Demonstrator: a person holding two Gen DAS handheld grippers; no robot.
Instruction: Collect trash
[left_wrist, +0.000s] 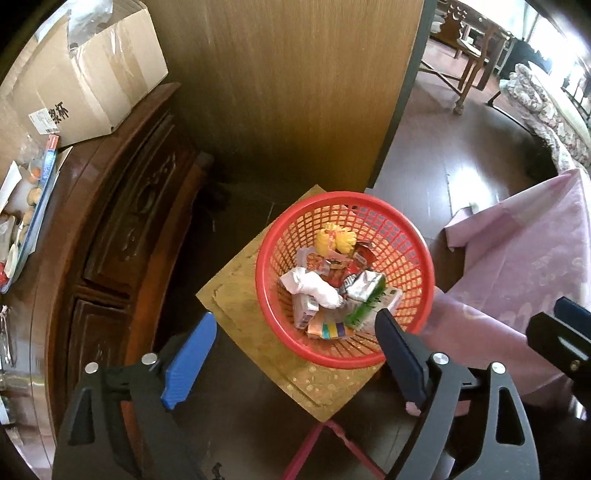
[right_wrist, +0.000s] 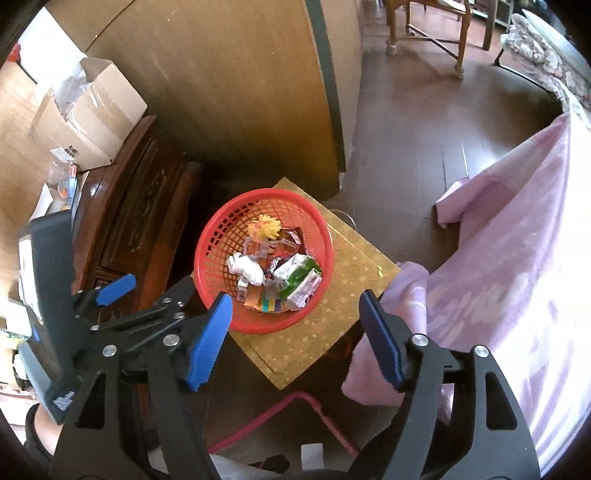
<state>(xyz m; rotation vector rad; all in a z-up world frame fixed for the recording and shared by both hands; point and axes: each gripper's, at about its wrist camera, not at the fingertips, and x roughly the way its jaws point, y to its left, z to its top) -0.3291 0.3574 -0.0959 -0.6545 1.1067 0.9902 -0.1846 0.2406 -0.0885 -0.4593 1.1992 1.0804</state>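
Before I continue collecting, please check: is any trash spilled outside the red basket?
Nothing stands out. The trash lies inside the red basket, which sits upright on the gold stool; no spilled pieces are visible.

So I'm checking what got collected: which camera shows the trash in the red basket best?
The left wrist view: the red basket sits larger and nearer, with the white wad and green carton clear. The right wrist view shows the same basket whole but smaller, its contents harder to tell apart.
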